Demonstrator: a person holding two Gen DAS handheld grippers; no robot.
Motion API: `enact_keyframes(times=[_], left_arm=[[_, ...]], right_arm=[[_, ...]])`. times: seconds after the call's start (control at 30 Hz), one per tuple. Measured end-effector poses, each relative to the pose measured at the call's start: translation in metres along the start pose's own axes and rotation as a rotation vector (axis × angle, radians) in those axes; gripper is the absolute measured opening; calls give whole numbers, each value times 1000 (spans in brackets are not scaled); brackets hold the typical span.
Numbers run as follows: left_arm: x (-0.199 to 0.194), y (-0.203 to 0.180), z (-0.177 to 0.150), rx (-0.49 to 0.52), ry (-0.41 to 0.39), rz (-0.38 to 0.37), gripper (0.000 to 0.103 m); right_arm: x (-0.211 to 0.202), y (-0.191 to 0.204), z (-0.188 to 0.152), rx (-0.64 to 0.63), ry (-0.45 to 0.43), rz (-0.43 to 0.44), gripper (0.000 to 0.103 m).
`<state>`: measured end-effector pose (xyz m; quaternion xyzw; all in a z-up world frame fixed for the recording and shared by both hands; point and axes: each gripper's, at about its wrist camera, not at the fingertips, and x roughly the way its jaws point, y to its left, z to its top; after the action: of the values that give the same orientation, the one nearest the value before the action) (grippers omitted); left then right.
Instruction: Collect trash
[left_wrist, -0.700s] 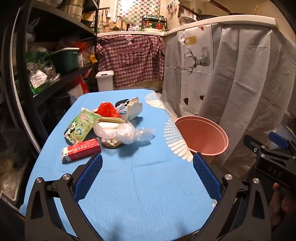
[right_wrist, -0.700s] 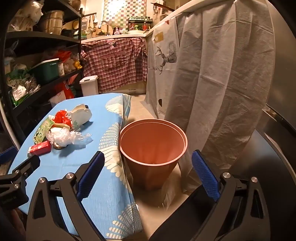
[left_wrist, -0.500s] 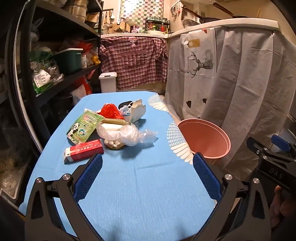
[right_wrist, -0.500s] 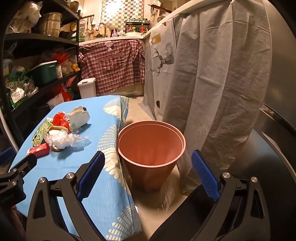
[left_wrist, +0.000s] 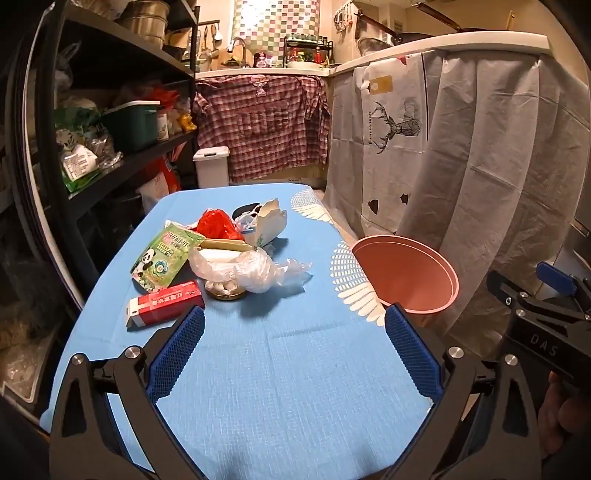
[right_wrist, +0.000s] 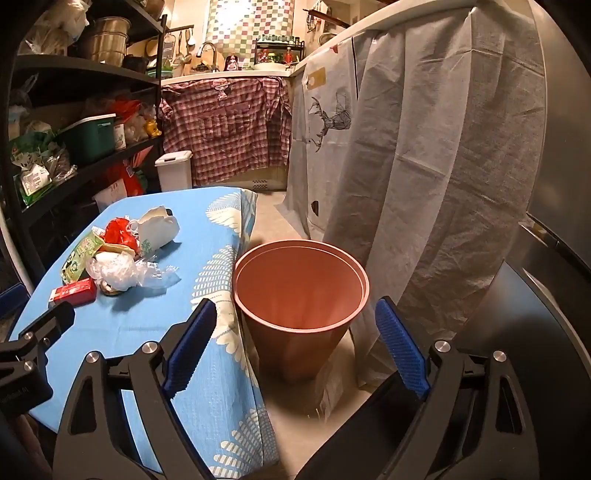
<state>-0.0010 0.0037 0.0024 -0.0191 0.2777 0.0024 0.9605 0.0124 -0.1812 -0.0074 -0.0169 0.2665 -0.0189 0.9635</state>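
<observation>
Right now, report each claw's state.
Left claw: open, holding nothing.
Right claw: open, holding nothing.

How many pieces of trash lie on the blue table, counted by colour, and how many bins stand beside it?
Red: 2, the red carton and the red plastic bag
Green: 1, the green panda packet
Clear or white: 3, the clear plastic bag, the white torn carton, the small dish of white bits
Bins: 1, the pink bin
Total: 7

The pile overlaps, so more may be hidden.
</observation>
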Motion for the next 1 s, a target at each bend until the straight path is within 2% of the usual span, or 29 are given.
enact_keyframes(times=[1.0], left_arm=[[3,-6,-2,-8,9,-3,95]], right_arm=[[2,7,-3,-15,8,1,87]])
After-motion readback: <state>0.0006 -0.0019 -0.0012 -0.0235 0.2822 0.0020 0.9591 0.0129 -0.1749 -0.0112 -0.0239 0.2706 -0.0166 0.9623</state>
